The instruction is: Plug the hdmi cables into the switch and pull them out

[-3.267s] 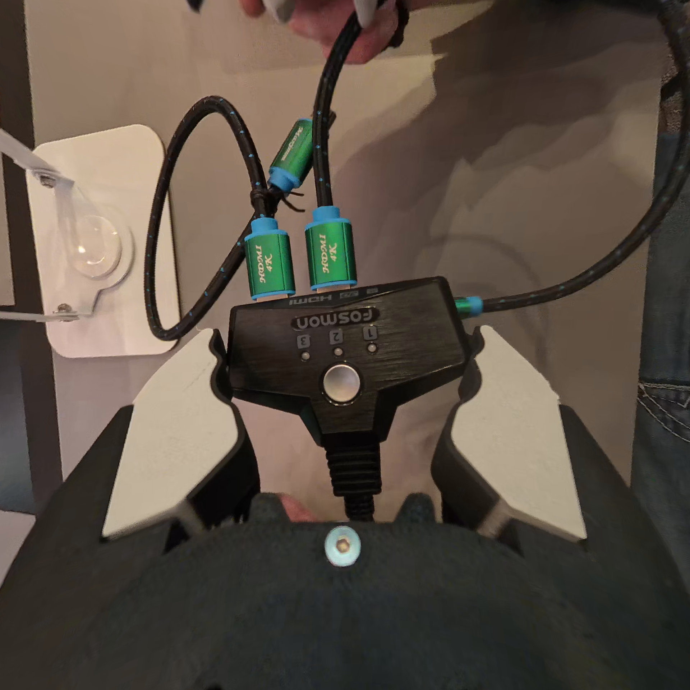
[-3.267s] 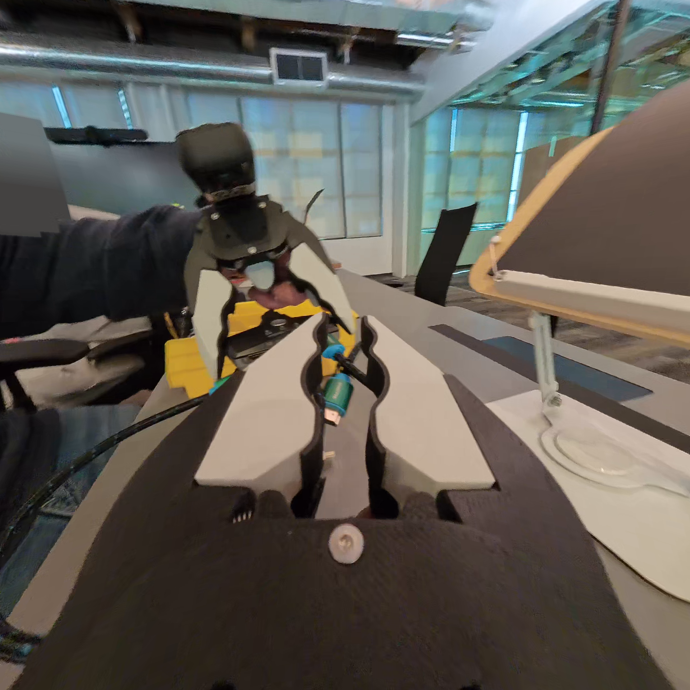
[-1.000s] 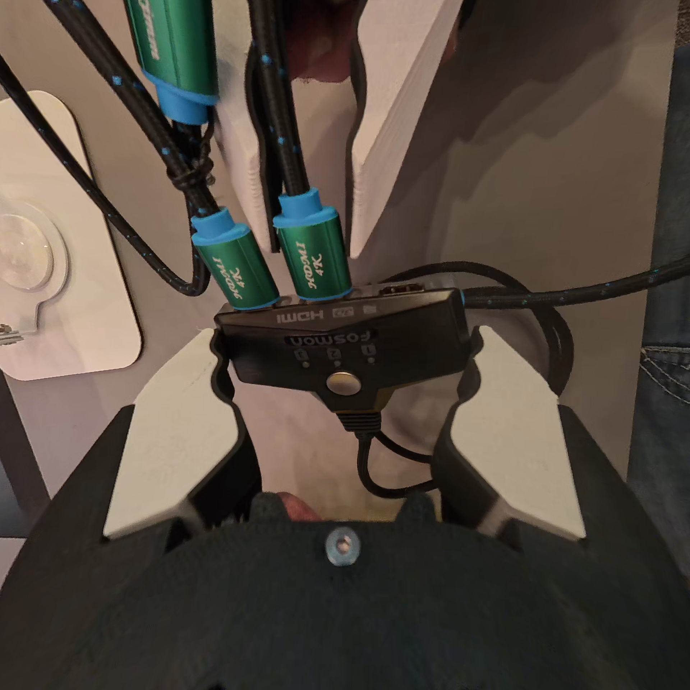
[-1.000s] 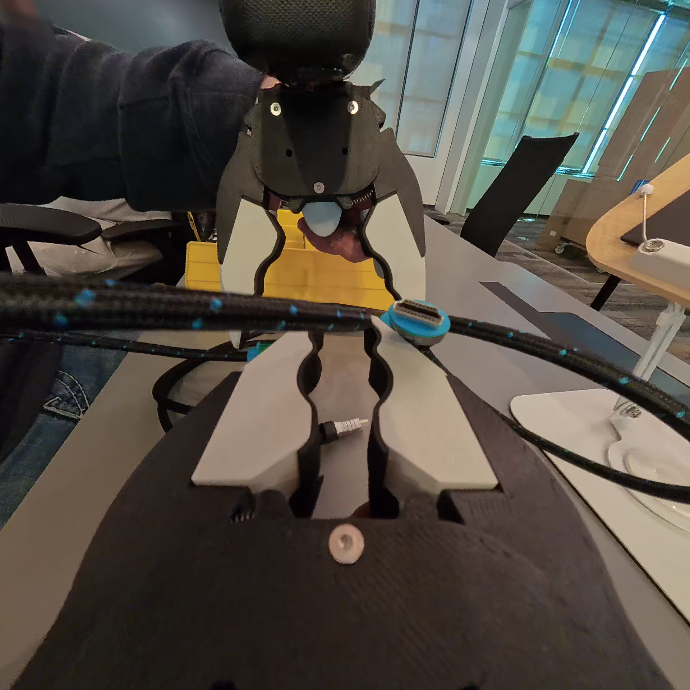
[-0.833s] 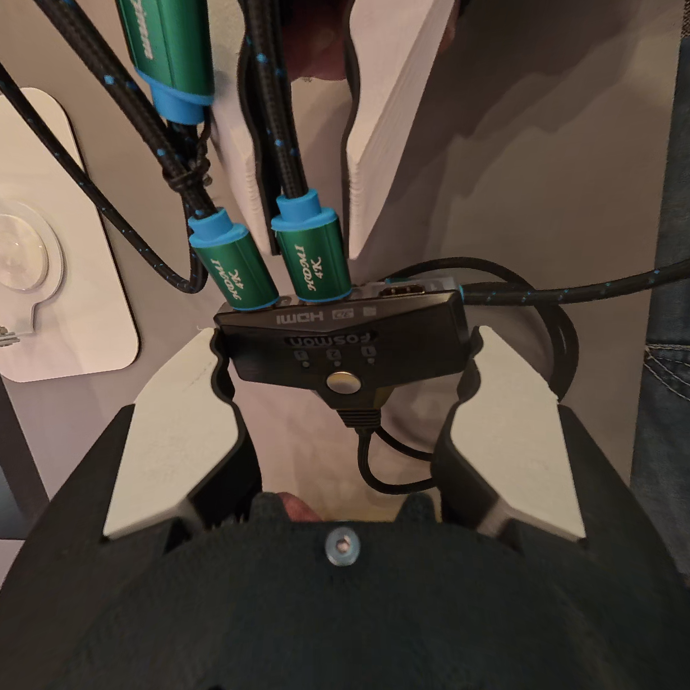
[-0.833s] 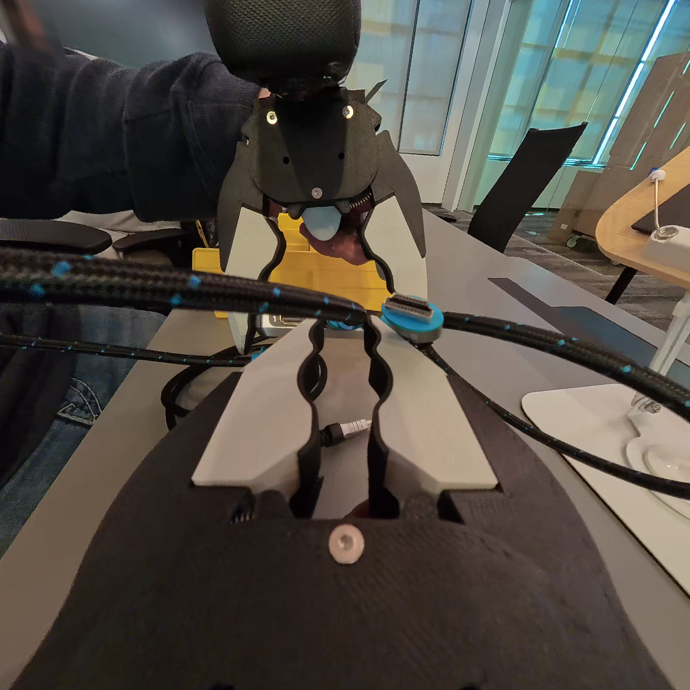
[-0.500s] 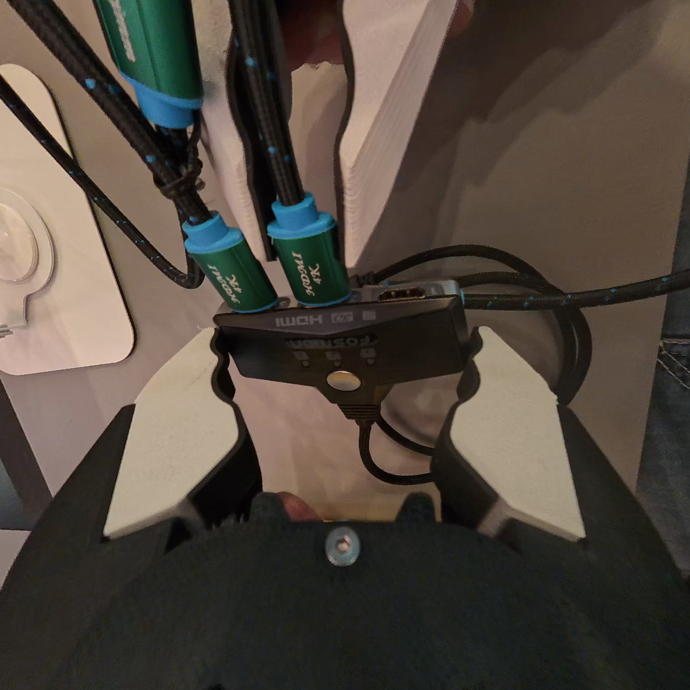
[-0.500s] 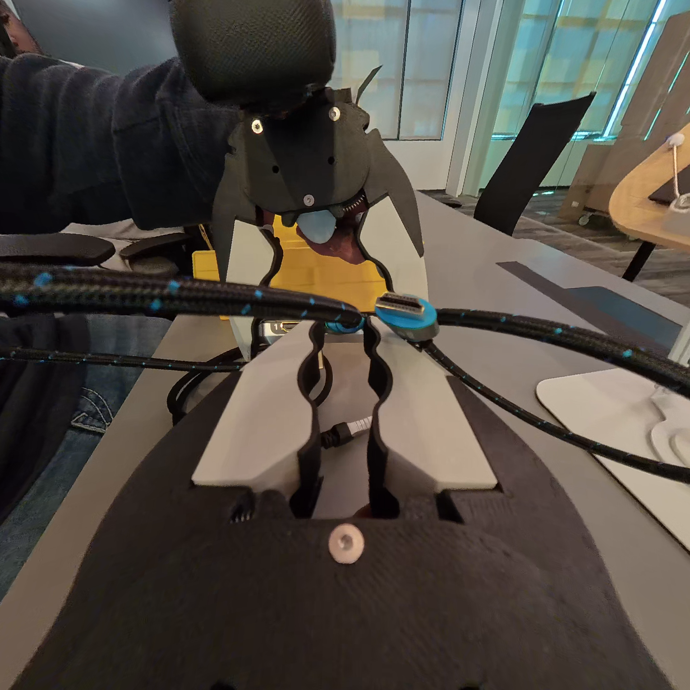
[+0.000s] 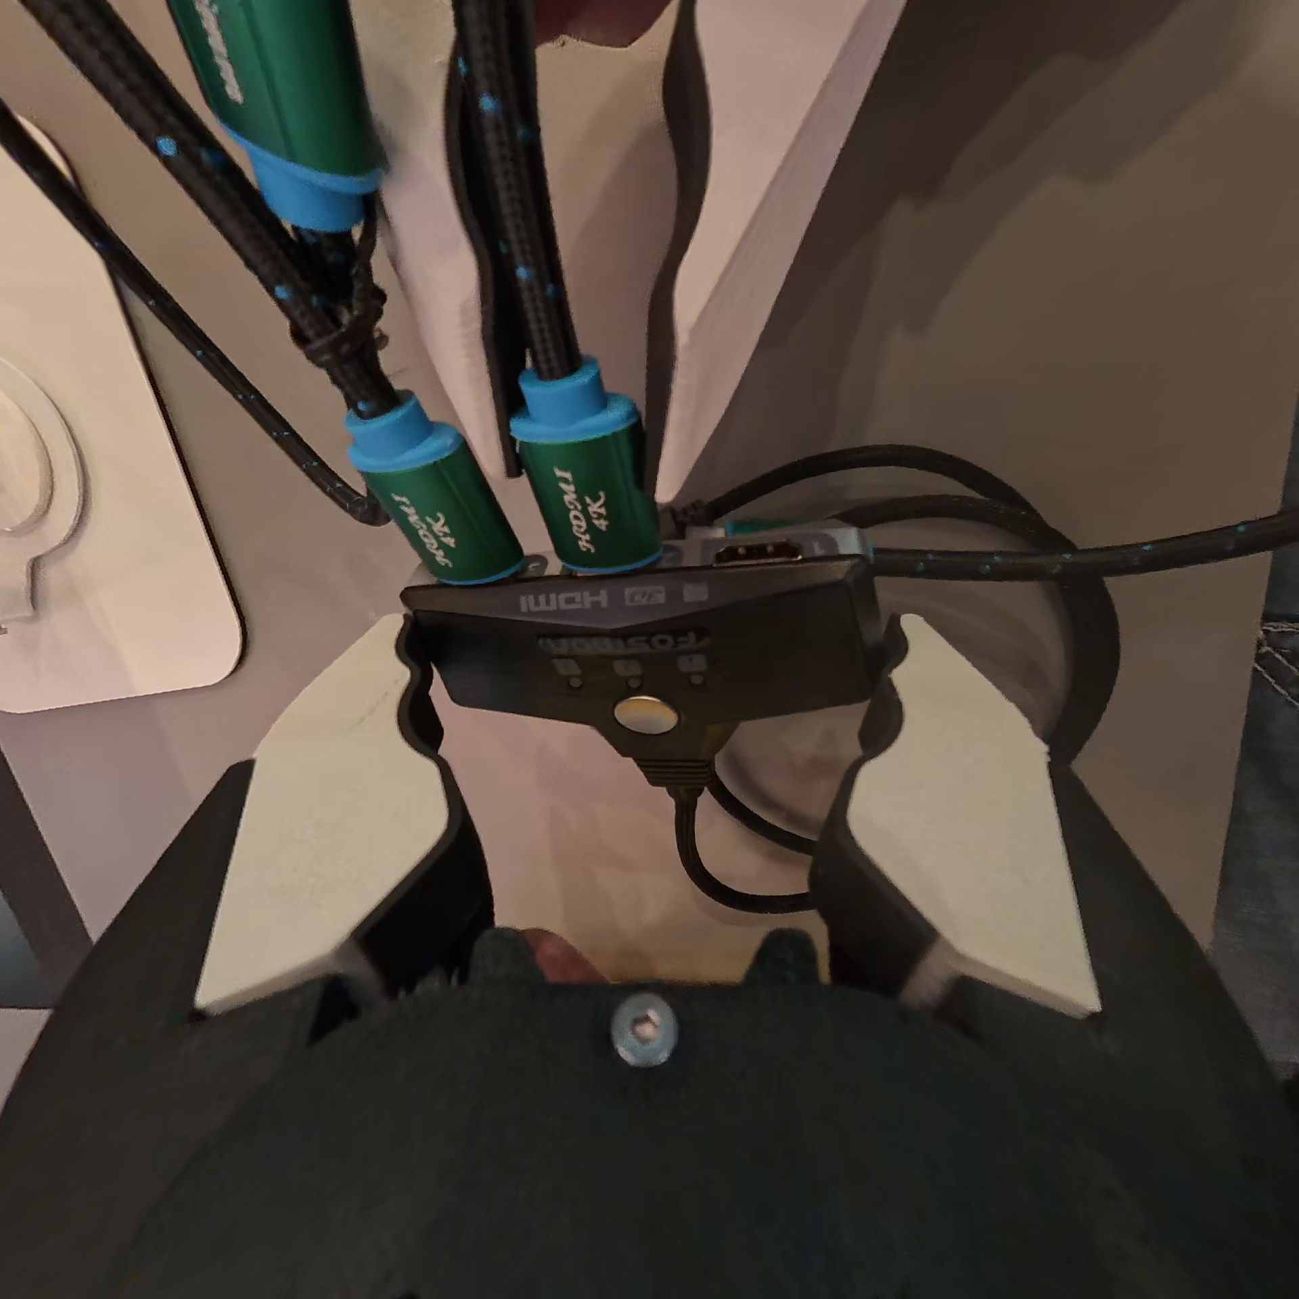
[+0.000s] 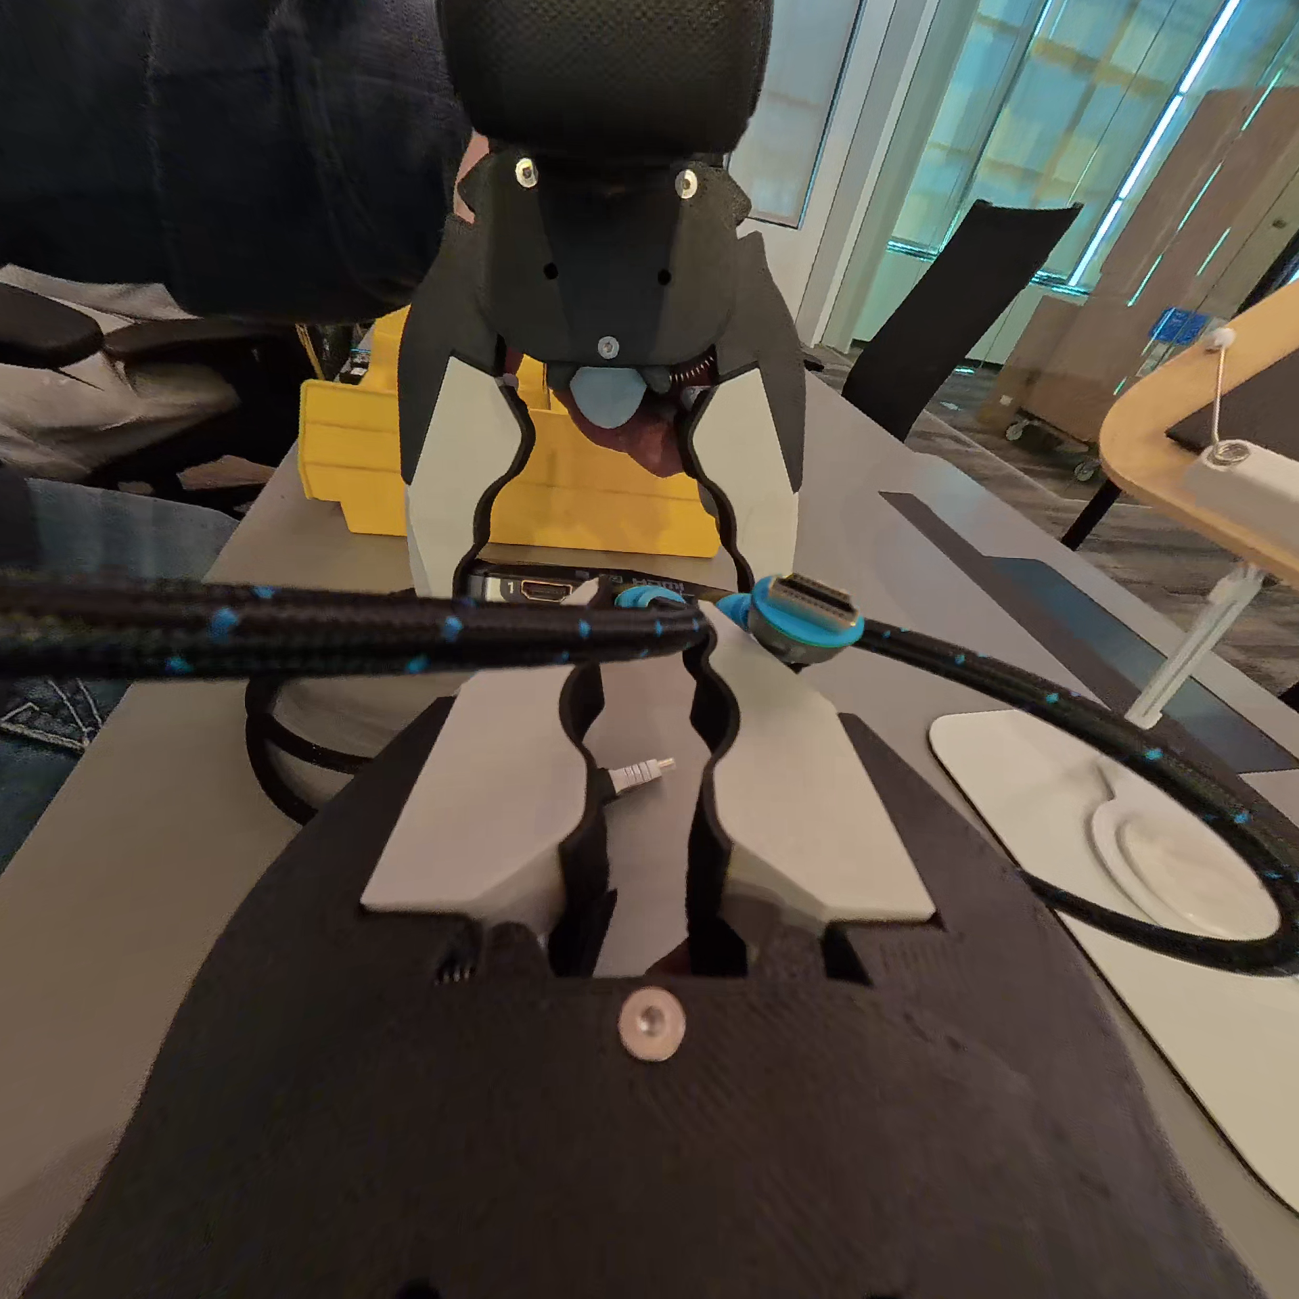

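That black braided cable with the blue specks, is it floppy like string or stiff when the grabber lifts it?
Probably springy rather than limp: the black braided cable with blue specks runs nearly straight out sideways from the right gripper without drooping. It likely bends only in wide curves, like the loop over the white pad. Its woven sleeve looks grippy, so it probably won't slip.

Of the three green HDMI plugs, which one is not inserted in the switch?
The upper-left plug: it hangs free above, whereas the other two sit in the black switch.

side plug (image 9: 755,526) out — right hand-held gripper (image 10: 643,636) nearer
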Motion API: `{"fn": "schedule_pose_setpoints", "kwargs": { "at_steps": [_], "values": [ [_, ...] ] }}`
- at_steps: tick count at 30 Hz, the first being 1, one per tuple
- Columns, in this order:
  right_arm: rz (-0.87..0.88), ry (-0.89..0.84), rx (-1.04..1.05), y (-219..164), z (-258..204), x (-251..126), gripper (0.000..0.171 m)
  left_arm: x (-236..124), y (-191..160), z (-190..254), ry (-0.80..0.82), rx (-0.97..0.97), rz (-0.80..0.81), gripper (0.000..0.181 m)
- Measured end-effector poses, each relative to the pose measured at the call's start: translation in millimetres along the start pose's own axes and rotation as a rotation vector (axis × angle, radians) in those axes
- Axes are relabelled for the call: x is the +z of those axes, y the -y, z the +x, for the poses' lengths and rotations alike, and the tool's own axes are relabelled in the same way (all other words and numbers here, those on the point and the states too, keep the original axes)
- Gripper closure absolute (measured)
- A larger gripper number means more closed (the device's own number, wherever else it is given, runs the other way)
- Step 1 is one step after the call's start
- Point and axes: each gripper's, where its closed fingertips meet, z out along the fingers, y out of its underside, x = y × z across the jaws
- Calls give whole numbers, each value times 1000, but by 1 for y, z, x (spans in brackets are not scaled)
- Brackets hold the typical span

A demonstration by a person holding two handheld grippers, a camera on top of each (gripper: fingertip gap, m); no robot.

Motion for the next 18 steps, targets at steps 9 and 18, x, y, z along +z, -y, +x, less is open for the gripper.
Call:
{"fn": "schedule_pose_setpoints", "kwargs": {
  "at_steps": [9, 18],
  "values": [
    [41, 46, 175, 5, 1, -1, 155, -6, 0, -7, 101, 46, -21, 64],
    [66, 38, 137, 8, 0, -2, 155, -10, 1, -8, 105, 74, 38, 64]
  ]
}}
